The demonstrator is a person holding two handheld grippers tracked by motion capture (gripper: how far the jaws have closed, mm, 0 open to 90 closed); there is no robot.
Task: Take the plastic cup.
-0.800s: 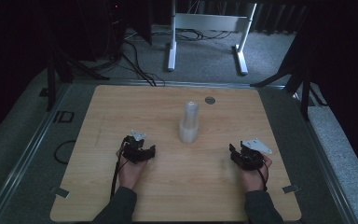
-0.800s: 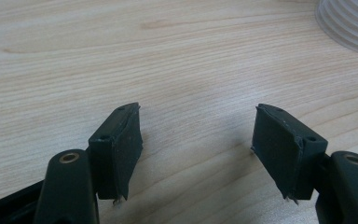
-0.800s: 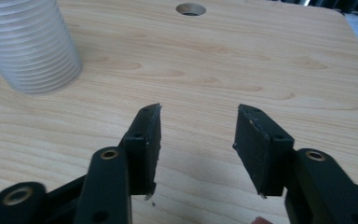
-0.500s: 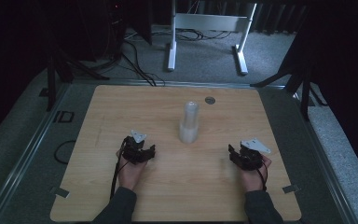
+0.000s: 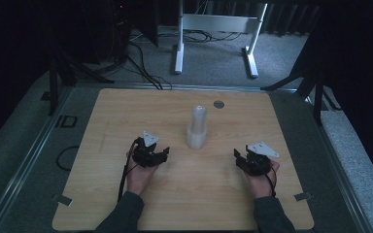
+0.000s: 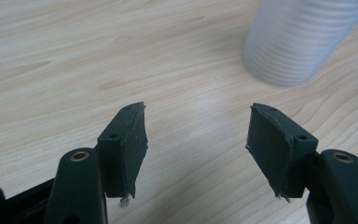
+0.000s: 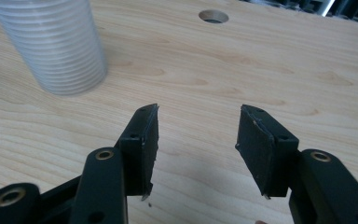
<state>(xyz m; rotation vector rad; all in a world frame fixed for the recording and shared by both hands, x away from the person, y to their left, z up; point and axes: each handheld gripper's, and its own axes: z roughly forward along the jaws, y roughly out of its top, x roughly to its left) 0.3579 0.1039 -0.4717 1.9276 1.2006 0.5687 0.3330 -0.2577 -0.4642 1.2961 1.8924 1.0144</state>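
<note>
From the high view we see one stack of clear plastic cups standing upright near the middle of the wooden table, with the left gripper below and to its left and the right gripper below and to its right; the stack stands between the two, apart from both, the left one somewhat nearer. We count two grippers, each held in one hand, one stack, and one round hole in the tabletop beyond the stack; how many cups are nested in it we cannot tell at this distance. In the left gripper view the left gripper holds its jaws apart with bare wood between them, grasping nothing, and the ribbed stack stands ahead and to the upper right, clear of the pads. In the right gripper view the right gripper likewise stands released, wood alone between its jaws, the stack ahead at the upper left, untouched, and the hole farther off.
</note>
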